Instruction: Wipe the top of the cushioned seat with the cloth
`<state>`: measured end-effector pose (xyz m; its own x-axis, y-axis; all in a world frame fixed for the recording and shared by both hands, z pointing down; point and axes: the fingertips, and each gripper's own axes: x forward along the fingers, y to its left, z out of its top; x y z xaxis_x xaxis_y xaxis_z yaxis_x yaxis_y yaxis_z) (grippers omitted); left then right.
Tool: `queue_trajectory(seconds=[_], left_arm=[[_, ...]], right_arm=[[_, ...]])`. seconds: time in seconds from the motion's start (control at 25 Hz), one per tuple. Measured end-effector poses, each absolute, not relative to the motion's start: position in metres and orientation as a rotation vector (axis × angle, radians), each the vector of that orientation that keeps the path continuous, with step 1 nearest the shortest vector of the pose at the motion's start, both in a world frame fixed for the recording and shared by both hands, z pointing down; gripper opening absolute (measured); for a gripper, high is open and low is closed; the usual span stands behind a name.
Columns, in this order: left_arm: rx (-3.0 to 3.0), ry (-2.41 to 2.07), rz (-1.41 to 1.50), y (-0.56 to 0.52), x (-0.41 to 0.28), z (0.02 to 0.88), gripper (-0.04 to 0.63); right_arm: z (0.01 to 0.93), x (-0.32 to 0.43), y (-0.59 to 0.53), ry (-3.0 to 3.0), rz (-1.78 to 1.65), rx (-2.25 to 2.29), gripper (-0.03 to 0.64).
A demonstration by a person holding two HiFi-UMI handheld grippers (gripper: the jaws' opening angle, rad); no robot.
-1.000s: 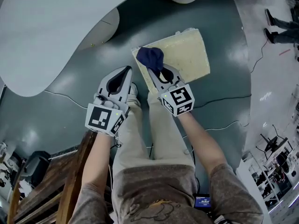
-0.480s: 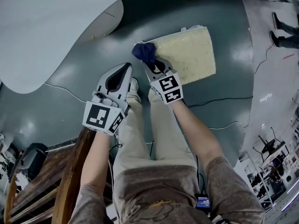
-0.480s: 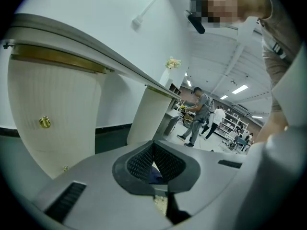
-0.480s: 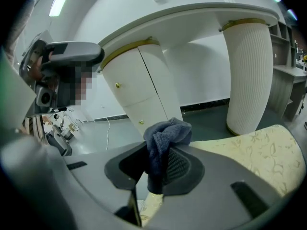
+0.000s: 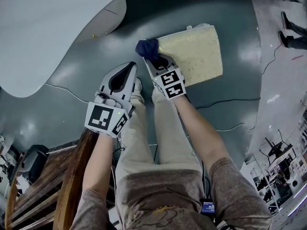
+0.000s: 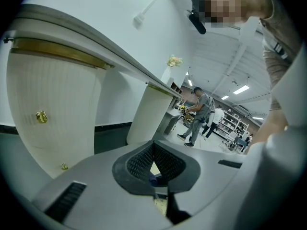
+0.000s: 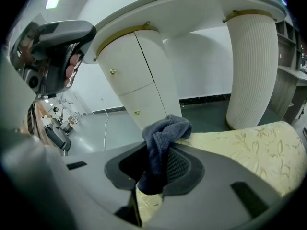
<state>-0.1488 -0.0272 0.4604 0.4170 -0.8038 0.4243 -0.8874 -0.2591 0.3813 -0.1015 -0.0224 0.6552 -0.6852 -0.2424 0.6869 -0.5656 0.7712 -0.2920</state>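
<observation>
The cushioned seat is a cream pad with a pale leaf pattern; it lies low over the dark floor, ahead of the person's knees. A dark blue cloth sits bunched at the seat's left edge, partly hanging past it. My right gripper is shut on the cloth and reaches in from the near side. In the right gripper view the cloth stands up between the jaws of the right gripper, with the seat spreading to the right. My left gripper is shut and empty beside the left knee, off the seat. The left gripper has its pads together.
A large white curved tabletop fills the upper left, with a rounded white pedestal beneath it. Thin cables cross the floor. A wooden chair frame stands at lower left. A fluted white column rises behind the seat.
My right gripper has dragged the cloth leftward across the seat, from just inside the left corner out to its left edge. The left gripper has stayed where it was.
</observation>
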Motion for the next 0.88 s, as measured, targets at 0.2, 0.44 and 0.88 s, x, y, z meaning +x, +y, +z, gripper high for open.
queue_trajectory(seconds=[0.2, 0.44, 0.88], left_arm=[[2.112, -1.414, 0.203, -0.025, -0.148, 0.462, 0.015], [2.108, -1.405, 0.199, -0.033, -0.139, 0.462, 0.015], [2.128, -1.376, 0.215, -0.047, -0.12, 0.463, 0.015]], right_arm=[[0.65, -0.104, -0.022, -2.297, 0.614, 0.584, 0.091], [0.65, -0.083, -0.039, -2.278, 0.582, 0.589, 0.091], [0.649, -0.029, -0.081, -2.236, 0.567, 0.666, 0.091]])
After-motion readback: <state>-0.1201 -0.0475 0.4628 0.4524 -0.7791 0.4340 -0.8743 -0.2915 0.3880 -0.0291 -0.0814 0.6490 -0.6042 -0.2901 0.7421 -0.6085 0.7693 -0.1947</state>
